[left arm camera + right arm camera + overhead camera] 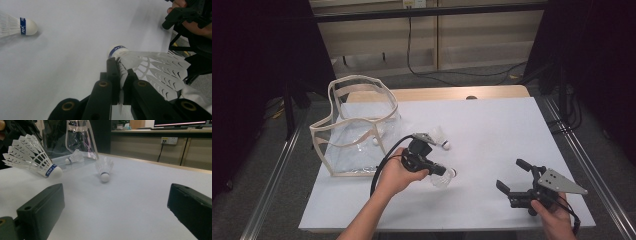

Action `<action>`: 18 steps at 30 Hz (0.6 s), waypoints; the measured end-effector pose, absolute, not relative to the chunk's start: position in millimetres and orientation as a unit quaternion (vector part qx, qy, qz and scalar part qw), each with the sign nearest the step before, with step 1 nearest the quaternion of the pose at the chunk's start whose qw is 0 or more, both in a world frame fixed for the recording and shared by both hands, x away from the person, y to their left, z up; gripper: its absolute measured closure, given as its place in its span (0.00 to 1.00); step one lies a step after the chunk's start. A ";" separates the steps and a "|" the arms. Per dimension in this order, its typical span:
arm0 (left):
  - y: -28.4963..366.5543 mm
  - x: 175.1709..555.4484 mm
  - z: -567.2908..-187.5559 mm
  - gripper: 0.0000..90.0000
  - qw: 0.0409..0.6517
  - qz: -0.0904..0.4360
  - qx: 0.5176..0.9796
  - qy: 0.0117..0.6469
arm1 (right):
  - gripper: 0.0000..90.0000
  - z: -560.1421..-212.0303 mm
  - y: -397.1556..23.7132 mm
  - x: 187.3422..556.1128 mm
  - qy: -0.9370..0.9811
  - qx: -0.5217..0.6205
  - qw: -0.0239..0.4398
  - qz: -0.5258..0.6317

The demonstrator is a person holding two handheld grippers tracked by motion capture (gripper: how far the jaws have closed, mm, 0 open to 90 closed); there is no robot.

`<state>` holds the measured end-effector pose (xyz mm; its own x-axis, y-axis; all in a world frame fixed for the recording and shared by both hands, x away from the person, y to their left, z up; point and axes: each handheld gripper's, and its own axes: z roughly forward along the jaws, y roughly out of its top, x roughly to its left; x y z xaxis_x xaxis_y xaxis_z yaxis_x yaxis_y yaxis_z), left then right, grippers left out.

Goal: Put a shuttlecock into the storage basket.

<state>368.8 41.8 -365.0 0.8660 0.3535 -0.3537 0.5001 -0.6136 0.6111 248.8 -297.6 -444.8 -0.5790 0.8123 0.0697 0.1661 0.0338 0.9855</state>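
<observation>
Inside clear bag (pixel 357 135): one shuttlecock (pixel 375 141). Left hand-held gripper (pixel 443 171) clamps another shuttlecock (pixel 445 179); right (pixel 512 176) wide, empty.

You can read "PEAK" in white on the blue band of the held shuttlecock (pixel 37 160); nothing else is legible.

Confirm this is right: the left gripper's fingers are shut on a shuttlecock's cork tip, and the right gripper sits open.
Not quite. The left gripper pinches the shuttlecock by its feather skirt, not the cork tip, as the left gripper view shows. The right gripper does sit open.
</observation>
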 end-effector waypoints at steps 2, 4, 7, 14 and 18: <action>42.4 369.7 -363.6 0.99 0.370 -0.100 0.893 0.237 | 0.01 -444.8 -297.6 248.8 0.665 0.368 0.273 0.590; 42.6 369.9 -362.0 0.99 0.367 -0.102 0.893 0.239 | 0.01 -444.8 -297.6 248.8 0.665 0.368 0.274 0.590; 42.9 370.2 -360.4 0.99 0.366 -0.105 0.893 0.242 | 0.01 -444.8 -297.5 248.8 0.665 0.368 0.274 0.590; 45.6 372.9 -356.0 0.99 0.372 -0.117 0.888 0.242 | 0.01 -444.9 -297.9 248.9 0.666 0.367 0.274 0.589; 46.0 373.5 -353.4 0.99 0.367 -0.114 0.890 0.247 | 0.01 -444.8 -297.6 248.8 0.665 0.368 0.274 0.590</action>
